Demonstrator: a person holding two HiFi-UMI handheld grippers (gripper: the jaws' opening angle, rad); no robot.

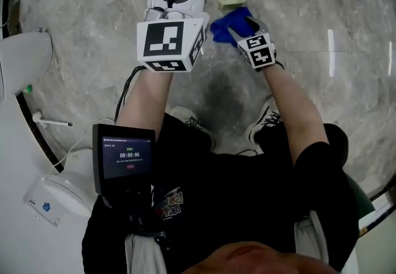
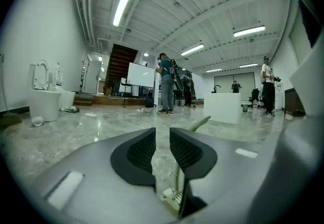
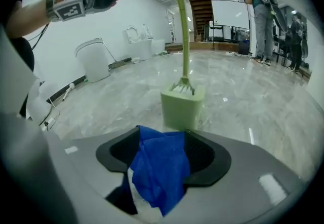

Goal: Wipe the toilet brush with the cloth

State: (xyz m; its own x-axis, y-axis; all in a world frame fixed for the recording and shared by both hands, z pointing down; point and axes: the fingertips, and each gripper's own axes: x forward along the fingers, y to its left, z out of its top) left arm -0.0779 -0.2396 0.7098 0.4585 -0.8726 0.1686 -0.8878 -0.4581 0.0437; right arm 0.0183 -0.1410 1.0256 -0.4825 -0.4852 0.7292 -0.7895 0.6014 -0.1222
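Two hand-held grippers work ahead of the person. The right hand-held gripper (image 3: pixel 163 136) angles down toward the floor (image 3: pixel 253 96) with its jaws spread wide and the blue cloth (image 3: pixel 162 172) bunched between them, apparently loose rather than pinched. It is held low, just on the near side of the toilet brush (image 3: pixel 181 26), so the cloth can meet it. The left hand-held gripper (image 2: pixel 162 142), higher and to the left, has its jaws a narrow gap apart and empty, probably ready to steady the handle while the brush stands upright in its pale green holder (image 3: pixel 182 109).
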